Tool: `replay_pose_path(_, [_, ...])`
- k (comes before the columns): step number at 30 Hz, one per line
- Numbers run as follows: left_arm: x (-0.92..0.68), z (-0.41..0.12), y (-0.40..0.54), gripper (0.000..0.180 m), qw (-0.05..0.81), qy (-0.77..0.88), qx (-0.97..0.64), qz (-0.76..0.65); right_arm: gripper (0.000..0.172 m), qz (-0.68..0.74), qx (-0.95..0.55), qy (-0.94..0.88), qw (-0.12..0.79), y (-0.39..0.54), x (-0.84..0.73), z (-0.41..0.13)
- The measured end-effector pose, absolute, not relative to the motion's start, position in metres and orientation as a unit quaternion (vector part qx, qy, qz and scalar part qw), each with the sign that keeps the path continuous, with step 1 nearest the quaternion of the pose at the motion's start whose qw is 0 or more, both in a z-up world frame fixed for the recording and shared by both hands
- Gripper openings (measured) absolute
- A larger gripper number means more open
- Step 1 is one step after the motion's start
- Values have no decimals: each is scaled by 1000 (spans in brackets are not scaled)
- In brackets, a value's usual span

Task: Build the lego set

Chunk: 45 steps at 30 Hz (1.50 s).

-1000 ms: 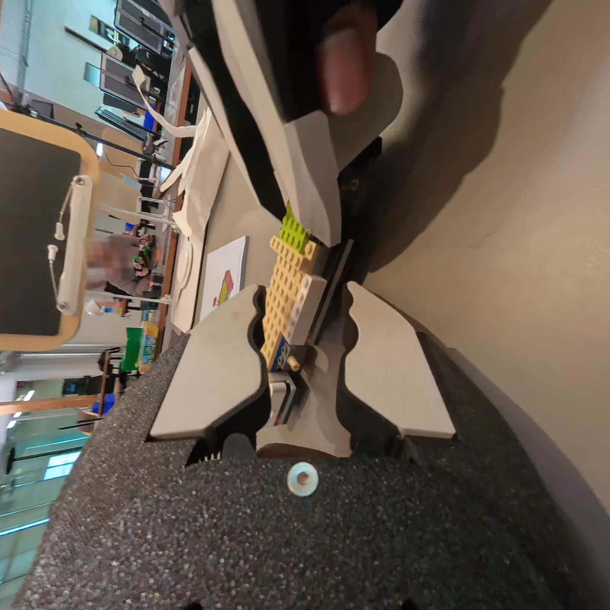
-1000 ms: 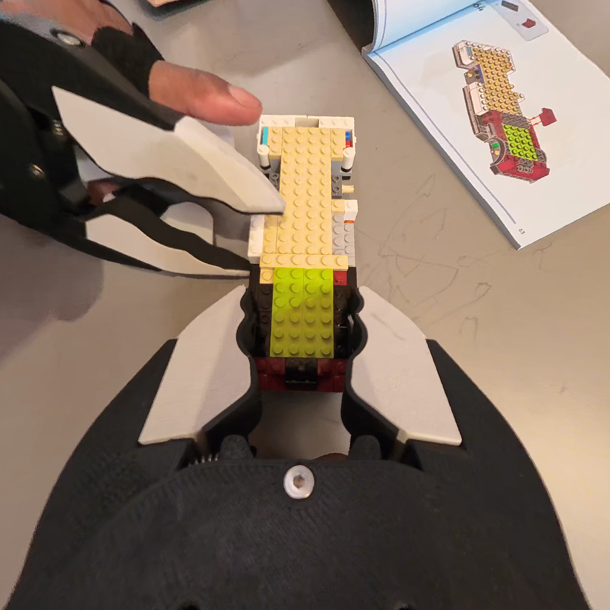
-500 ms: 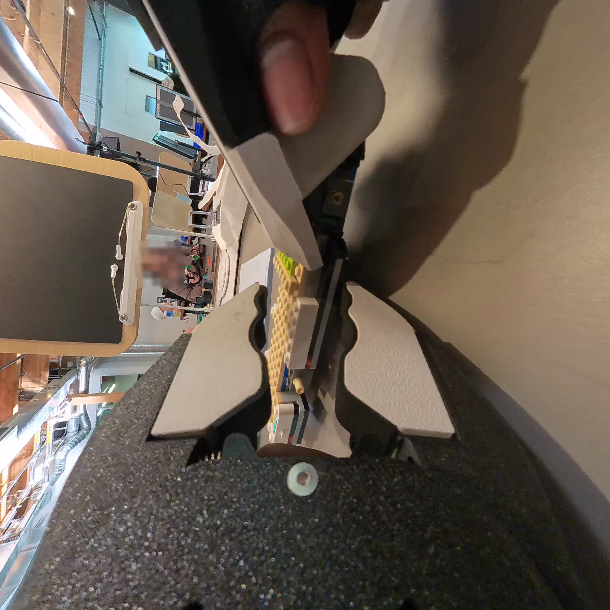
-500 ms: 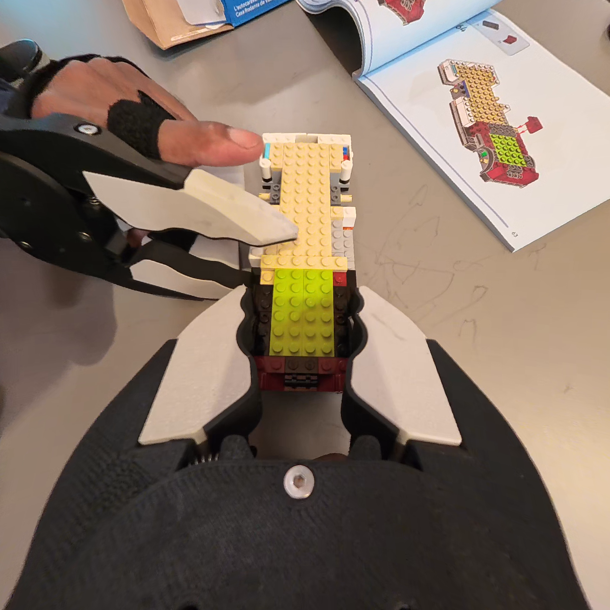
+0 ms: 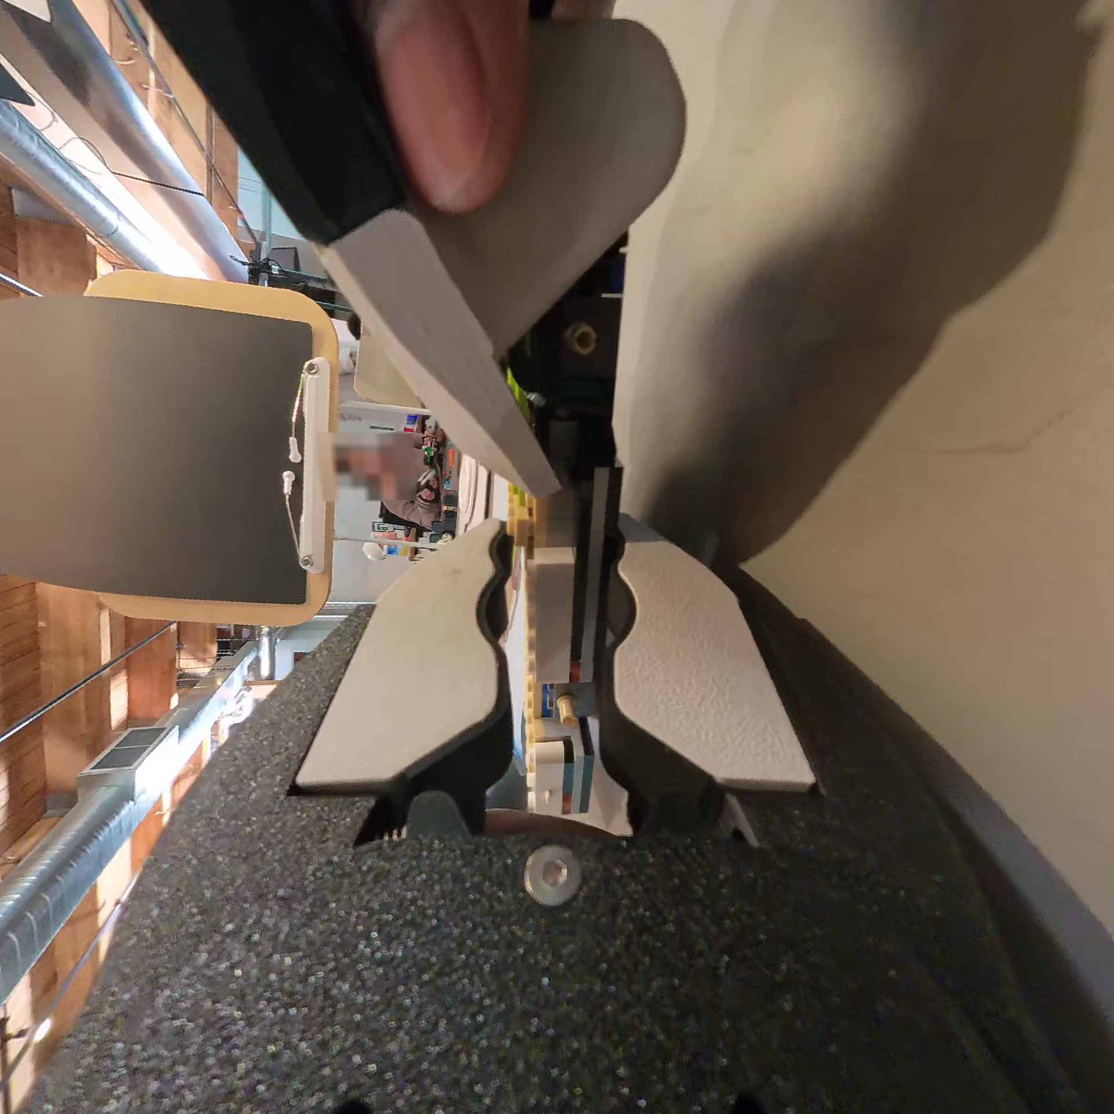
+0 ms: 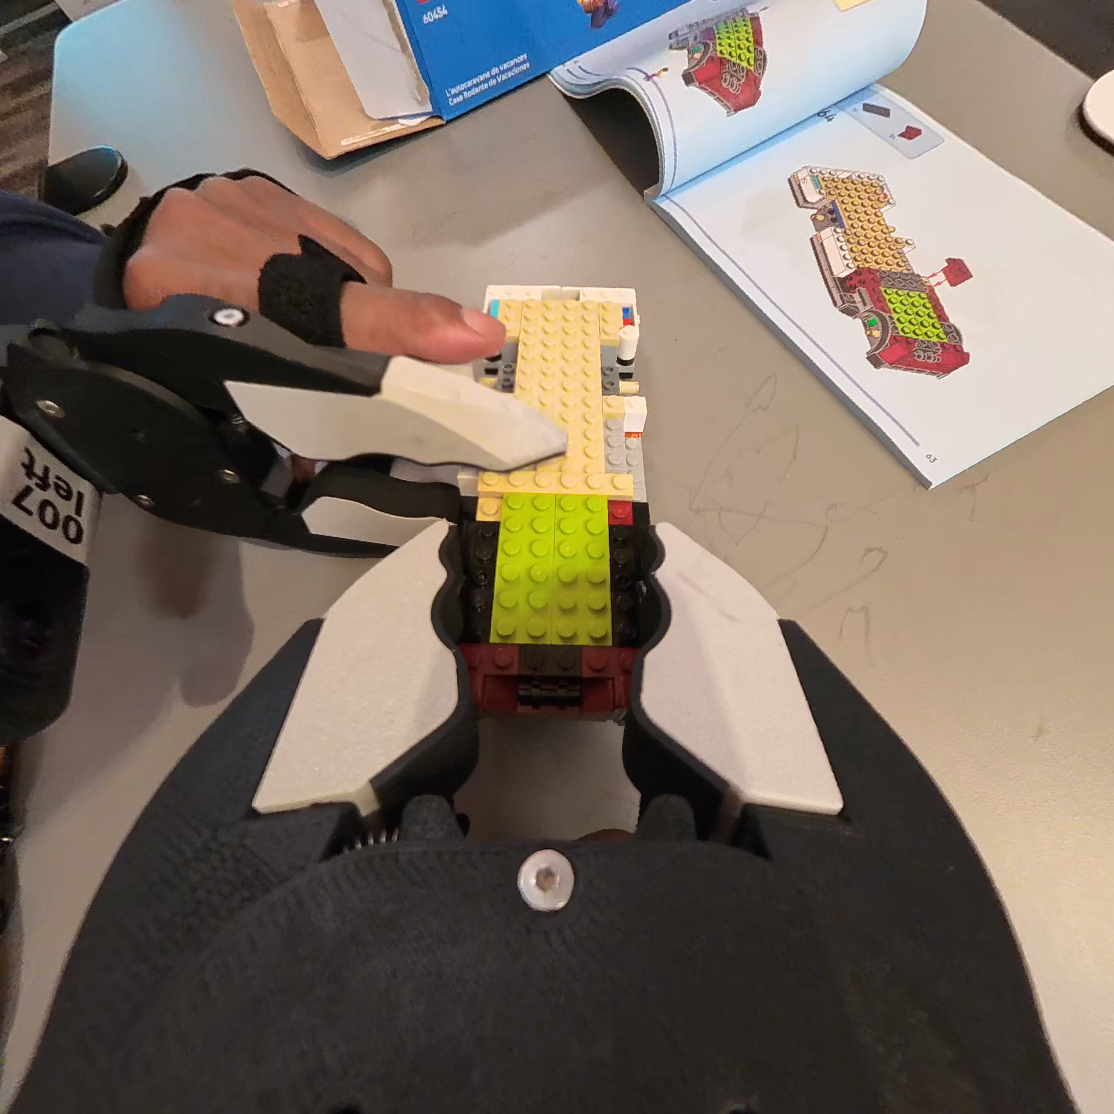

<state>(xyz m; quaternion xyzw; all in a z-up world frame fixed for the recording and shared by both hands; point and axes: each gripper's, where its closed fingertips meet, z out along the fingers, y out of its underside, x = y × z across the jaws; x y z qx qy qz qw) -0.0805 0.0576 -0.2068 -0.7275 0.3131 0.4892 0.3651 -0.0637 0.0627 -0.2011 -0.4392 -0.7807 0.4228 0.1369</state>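
The right gripper [image 6: 551,579] clamps the brick model [image 6: 563,422] at its lime-green end on the grey table [image 6: 844,603] while the left gripper [image 5: 557,572] closes top-and-bottom on the tan middle — best squeezed squarely, the right hand steady.

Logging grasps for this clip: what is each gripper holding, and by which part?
Right gripper clamps the brick model across its dark sides at the lime-green end. Left gripper pinches the tan section's edge top and bottom, though upper-pad contact is unclear.
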Motion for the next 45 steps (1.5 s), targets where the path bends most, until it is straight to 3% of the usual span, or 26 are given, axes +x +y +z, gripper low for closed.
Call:
replay_pose_path(12, [-87, -196, 57, 27, 358, 363, -679, 529, 58, 425, -420, -782, 179, 61, -67, -193])
replay_pose_path(15, [-90, -197, 56, 27, 356, 370, -678, 526, 50, 450, -408, -768, 204, 62, -69, -178])
replay_pose_path(24, [-97, -179, 54, 27, 398, 364, -660, 523, 61, 457, -315, -788, 266, 77, -51, -144])
replay_pose_path(34, [-98, -105, 58, 26, 476, 405, -579, 523, 82, 352, -167, -830, 399, 90, -53, -122])
replay_pose_path(45, [-76, -23, 41, 26, 532, 509, -502, 455, 68, 376, 16, -779, 502, 61, -52, -31])
